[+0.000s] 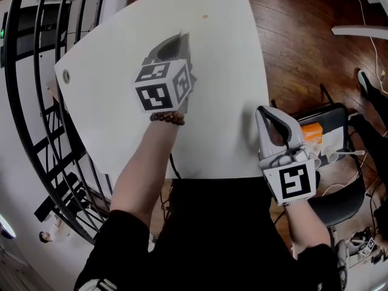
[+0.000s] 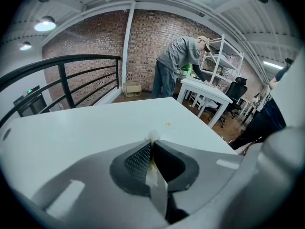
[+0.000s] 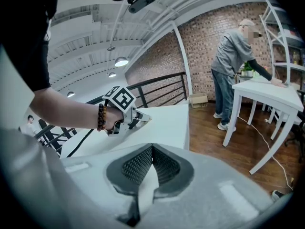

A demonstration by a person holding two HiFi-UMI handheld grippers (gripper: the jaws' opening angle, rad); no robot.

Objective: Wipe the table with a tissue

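**A:** Where is the tissue?

**B:** A small white bit of tissue (image 2: 153, 135) sticks out at the tip of the left claw (image 1: 179, 40). This claw is pressed together on it, over the white tabletop (image 1: 224, 71).

**A:** And the right claw?

**B:** The right claw (image 1: 263, 115) is together with nothing inside, at the tabletop's edge, about 4 o'clock. A small yellow spot (image 1: 205, 16) lies at 1 o'clock from the left claw.

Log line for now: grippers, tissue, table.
left gripper: shut on small white tissue scrap, over white table | right gripper: shut, empty, table's right edge | yellowish spot: far side
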